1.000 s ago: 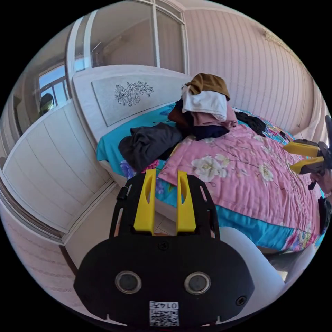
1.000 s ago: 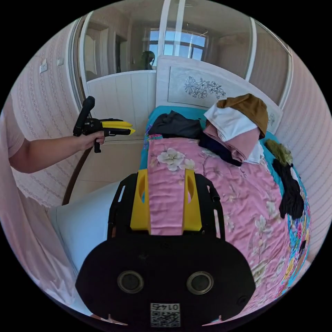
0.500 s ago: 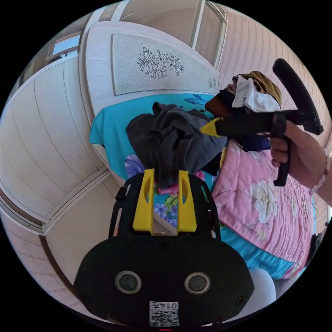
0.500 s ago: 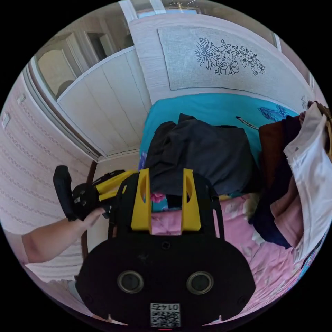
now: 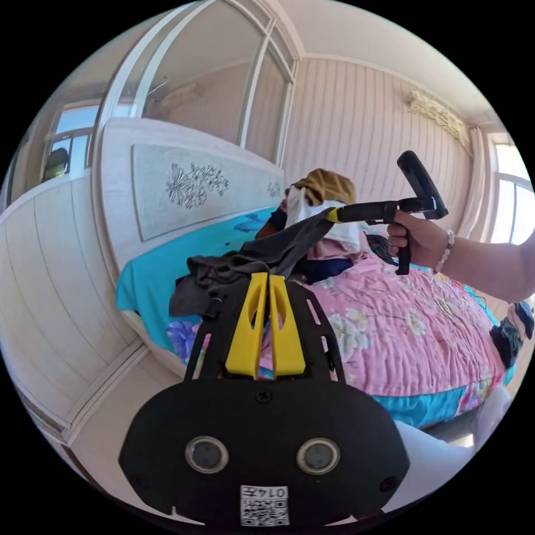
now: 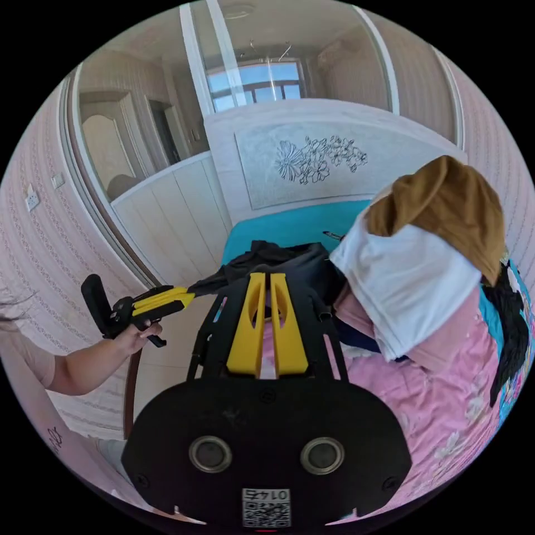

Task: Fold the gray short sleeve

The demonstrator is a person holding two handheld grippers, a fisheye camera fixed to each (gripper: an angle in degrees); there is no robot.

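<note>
Both the left hand-held gripper (image 5: 266, 277) and the right hand-held gripper (image 6: 266, 276) are clenching the gray short sleeve (image 5: 262, 253), which I judge needs lifting clear of the clothes pile (image 6: 423, 262) before spreading on the bed (image 5: 401, 329).

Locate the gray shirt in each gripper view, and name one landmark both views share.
Left gripper view: the gray shirt is at centre, stretched from the left gripper up to the right gripper.
Right gripper view: the gray shirt lies left of centre, above the yellow jaws.
Shared landmark: the flower drawing on the headboard.
</note>
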